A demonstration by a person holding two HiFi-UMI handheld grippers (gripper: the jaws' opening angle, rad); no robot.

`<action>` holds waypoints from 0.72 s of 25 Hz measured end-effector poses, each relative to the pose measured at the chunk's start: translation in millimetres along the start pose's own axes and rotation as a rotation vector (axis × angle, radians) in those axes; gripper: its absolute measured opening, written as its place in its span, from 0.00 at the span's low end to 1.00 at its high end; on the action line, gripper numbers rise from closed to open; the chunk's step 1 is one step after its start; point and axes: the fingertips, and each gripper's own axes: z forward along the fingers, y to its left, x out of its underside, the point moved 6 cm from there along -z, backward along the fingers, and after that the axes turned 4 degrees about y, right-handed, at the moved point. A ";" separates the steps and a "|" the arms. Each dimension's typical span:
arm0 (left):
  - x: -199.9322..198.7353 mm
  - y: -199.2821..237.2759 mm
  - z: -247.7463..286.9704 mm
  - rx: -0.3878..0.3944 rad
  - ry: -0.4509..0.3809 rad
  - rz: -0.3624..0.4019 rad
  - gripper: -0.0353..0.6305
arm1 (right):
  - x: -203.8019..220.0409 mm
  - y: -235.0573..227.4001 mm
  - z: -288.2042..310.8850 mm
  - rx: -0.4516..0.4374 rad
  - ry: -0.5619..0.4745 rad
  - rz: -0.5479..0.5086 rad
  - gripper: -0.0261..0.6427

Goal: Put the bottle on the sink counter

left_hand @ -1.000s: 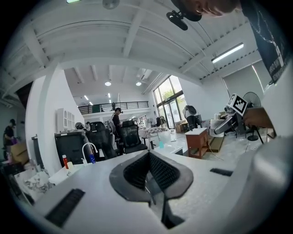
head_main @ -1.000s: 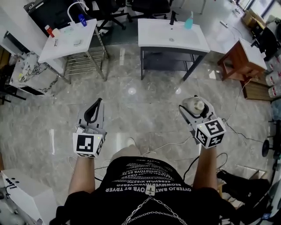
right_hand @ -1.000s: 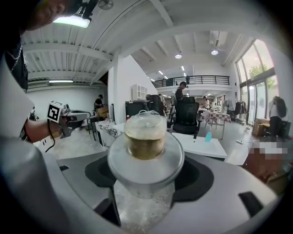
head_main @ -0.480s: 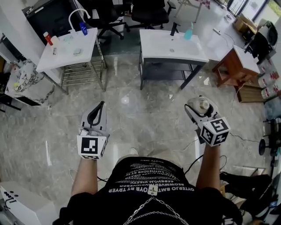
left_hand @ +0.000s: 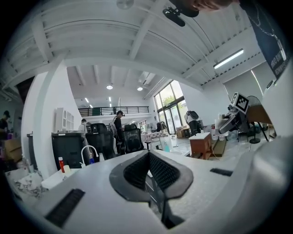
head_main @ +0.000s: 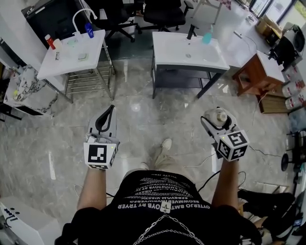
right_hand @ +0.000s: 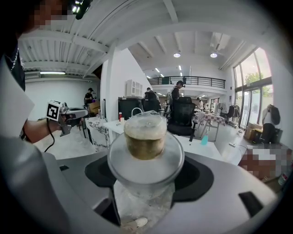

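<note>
My right gripper [head_main: 214,116] is shut on a clear bottle [head_main: 218,115] with a pale cork-like cap, held over the marble floor. In the right gripper view the bottle [right_hand: 145,147] fills the gap between the jaws, cap toward the camera. My left gripper [head_main: 107,113] hangs at the left with its jaws together and nothing in them; in the left gripper view the dark pads [left_hand: 137,171] meet at the tip. The white sink counter [head_main: 172,45], with a black faucet and a teal bottle [head_main: 206,35], stands farther ahead across the floor.
A second white sink table [head_main: 67,55] with a curved tap and small bottles stands at the far left. A wooden stand [head_main: 258,67] is at the right, office chairs [head_main: 162,8] behind the counters. Cables [head_main: 191,161] trail on the floor near my shoe [head_main: 166,144].
The view has shifted slightly and a shoe has stepped into view between the grippers. Both grippers keep their pose, and the bottle stays in the right one.
</note>
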 end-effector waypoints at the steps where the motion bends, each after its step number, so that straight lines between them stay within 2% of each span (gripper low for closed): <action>1: -0.5 0.1 6.5 -0.004 0.003 0.001 0.06 | 0.0 -5.7 4.3 0.000 -0.001 -0.002 0.54; 9: -6.8 -11.2 69.6 -0.022 0.019 0.018 0.06 | -11.2 -65.4 48.2 -0.021 -0.004 -0.025 0.54; 18: 4.3 -33.6 157.1 0.018 0.030 -0.034 0.06 | -35.9 -125.1 87.5 -0.037 0.034 -0.078 0.54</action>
